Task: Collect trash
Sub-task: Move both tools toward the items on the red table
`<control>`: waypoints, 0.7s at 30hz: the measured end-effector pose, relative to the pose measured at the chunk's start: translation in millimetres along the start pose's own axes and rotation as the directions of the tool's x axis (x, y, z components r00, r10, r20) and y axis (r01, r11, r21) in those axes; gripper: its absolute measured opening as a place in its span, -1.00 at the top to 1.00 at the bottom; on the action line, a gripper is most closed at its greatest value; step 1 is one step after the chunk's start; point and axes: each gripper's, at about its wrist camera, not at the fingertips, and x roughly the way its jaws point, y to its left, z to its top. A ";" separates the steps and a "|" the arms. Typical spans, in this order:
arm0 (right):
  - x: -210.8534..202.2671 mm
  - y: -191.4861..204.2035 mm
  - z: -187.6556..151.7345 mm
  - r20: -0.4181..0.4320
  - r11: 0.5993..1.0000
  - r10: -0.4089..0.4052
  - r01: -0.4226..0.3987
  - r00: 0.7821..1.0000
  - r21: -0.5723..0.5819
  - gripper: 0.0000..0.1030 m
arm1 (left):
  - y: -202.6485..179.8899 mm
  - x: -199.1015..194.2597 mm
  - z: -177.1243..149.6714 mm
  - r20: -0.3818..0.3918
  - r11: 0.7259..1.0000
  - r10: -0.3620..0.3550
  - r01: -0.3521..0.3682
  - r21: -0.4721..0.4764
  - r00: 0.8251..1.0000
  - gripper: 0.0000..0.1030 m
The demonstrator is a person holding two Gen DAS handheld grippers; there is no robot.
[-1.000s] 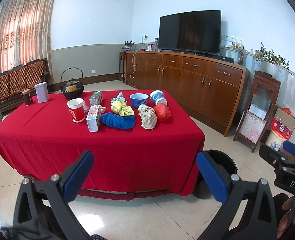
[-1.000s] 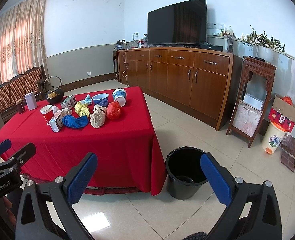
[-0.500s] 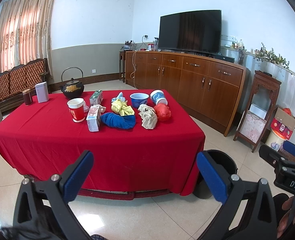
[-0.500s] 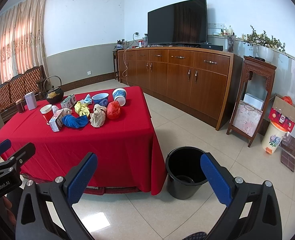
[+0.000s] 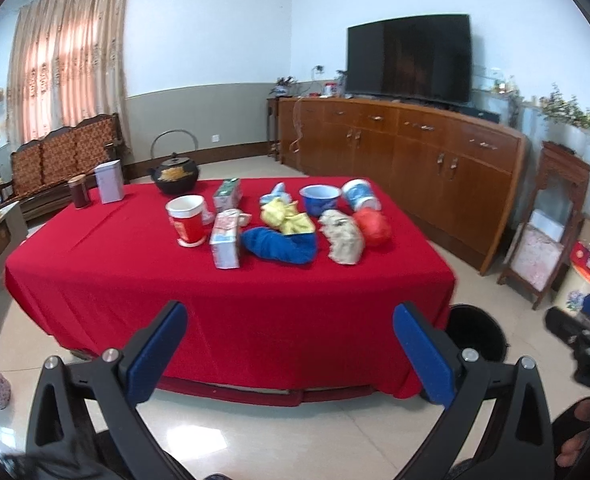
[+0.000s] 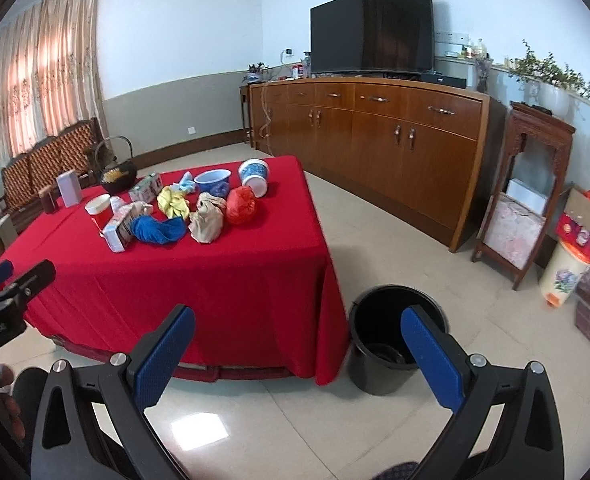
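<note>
We stand back from the bench [image 5: 143, 280], both tools raised and nothing yet collected. The left hand-held gripper [image 5: 291, 344] is spread wide and empty; the right hand-held gripper [image 6: 299, 344] likewise, holding nothing. The trash lies in a cluster on the red cloth: a red bag [image 5: 373, 226], a beige wad [image 5: 343, 240], a blue cloth [image 5: 279, 244], a yellow wad [image 5: 285, 218], cartons [image 5: 226, 240] and cups [image 5: 187, 220]. The black bin [image 6: 395, 336] waits on the floor just beside the bench's right corner; something dark lies at its bottom, too unclear to name. By our reckoning the whole job remains: each piece must be picked up and dropped in the bin.
</note>
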 end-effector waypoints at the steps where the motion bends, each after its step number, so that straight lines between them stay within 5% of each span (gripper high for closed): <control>1: 5.4 0.1 1.6 -0.009 1.000 0.007 -0.007 1.000 0.003 -1.00 | 4.7 6.3 1.3 -0.005 1.000 0.010 -0.010 -0.004 1.000 -1.00; 14: 102.4 34.5 38.7 -0.140 0.994 0.082 -0.091 0.987 -0.055 -1.00 | 47.0 77.5 18.3 -0.061 0.989 0.146 -0.147 -0.016 0.987 -1.00; 21: 149.0 55.1 63.6 -0.134 0.990 0.100 -0.112 0.986 -0.088 -1.00 | 63.9 116.4 23.2 -0.088 0.985 0.164 -0.168 -0.037 0.983 -1.00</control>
